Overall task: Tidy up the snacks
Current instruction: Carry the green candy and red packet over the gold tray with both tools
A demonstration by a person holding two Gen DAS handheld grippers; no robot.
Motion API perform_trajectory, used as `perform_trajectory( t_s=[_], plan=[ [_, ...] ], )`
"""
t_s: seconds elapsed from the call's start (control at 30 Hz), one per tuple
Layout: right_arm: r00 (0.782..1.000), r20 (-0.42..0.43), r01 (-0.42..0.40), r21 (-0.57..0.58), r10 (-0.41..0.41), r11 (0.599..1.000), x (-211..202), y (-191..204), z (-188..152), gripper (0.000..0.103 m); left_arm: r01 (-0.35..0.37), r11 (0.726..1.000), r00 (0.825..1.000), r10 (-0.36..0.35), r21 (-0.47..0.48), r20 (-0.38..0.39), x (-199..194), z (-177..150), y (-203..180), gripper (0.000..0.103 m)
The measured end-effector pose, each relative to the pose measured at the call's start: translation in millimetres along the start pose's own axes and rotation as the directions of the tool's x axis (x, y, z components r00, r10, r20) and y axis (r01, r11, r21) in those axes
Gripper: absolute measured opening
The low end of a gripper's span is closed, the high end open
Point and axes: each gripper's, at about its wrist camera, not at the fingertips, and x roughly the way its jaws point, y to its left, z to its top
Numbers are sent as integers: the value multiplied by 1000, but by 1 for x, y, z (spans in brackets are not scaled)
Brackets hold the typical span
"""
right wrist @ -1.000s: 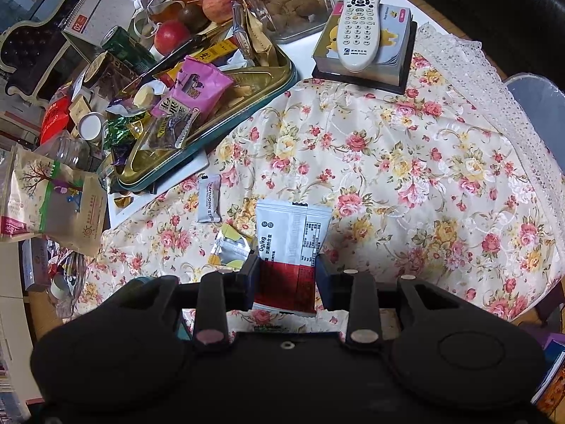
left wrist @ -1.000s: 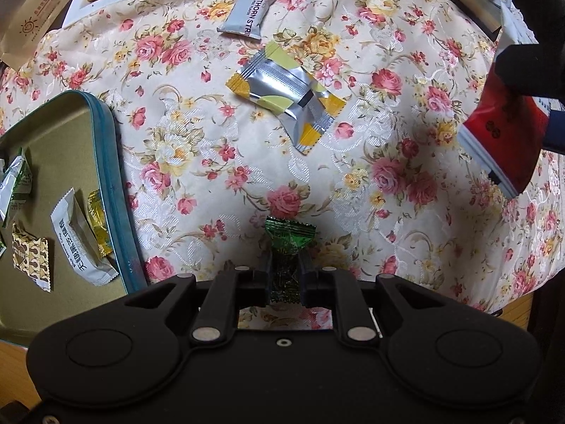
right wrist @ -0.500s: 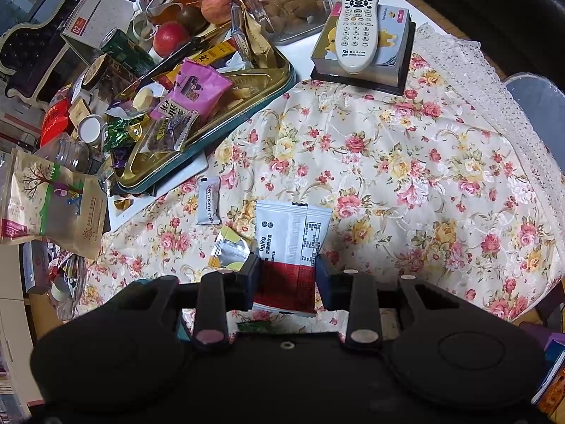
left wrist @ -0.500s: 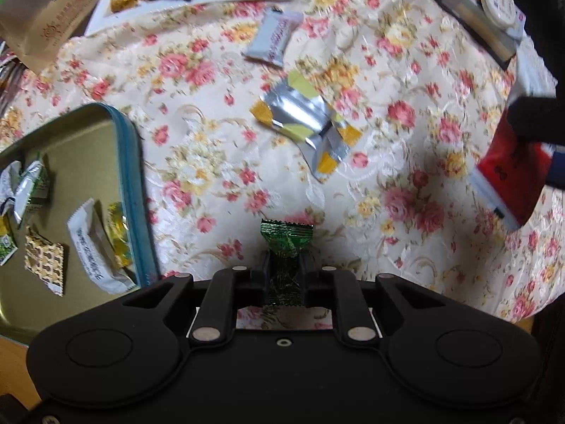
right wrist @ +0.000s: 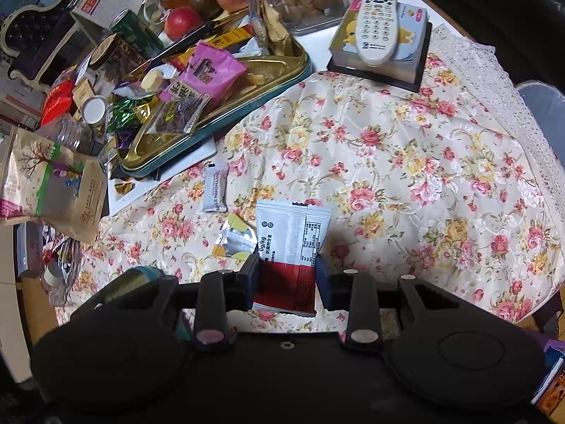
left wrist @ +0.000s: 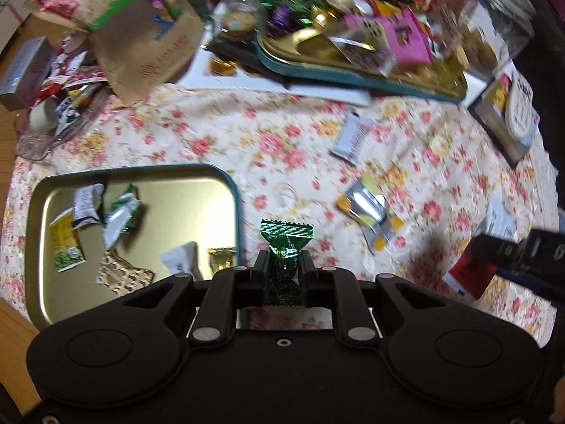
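Left gripper (left wrist: 284, 265) pinches a light, crinkly green candy (left wrist: 285, 258) mid-wrapper, right of the tin tray (left wrist: 237, 198); right gripper (right wrist: 287, 275) clamps a floppy red-and-white packet (right wrist: 291, 243) at its lower end

A tray (left wrist: 238, 212) is lying on the tablecloth (left wrist: 219, 134) at the left of the left wrist view, with several wrapped snacks (left wrist: 120, 215) sitting inside it. To its right, two overlapping packets (left wrist: 370, 212) are lying on the cloth, and a snack bar (left wrist: 351, 137) is lying beyond them. Behind these, a heaped tray (right wrist: 226, 120) is sitting on a board (right wrist: 166, 176), while a remote (right wrist: 379, 28) is resting on a box (right wrist: 409, 60) to the right.
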Motion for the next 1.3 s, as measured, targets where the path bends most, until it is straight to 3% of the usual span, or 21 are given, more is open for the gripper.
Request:
perform_trajectory(
  t_s=[0.37, 0.53, 1.3],
  plan=[
    [1000, -19, -4, -100, 2, 995, 19, 40, -18, 36, -69, 985, 993, 82, -155, 81, -28, 20, 77, 24],
    [1000, -19, -23, -149, 21, 989, 26, 65, -27, 36, -83, 965, 995, 95, -248, 36, -23, 23, 112, 24],
    [991, -41, -132, -339, 126, 932, 43, 166, -76, 36, -183, 926, 982, 189, -331, -13, -25, 10, 189, 24]
  ],
)
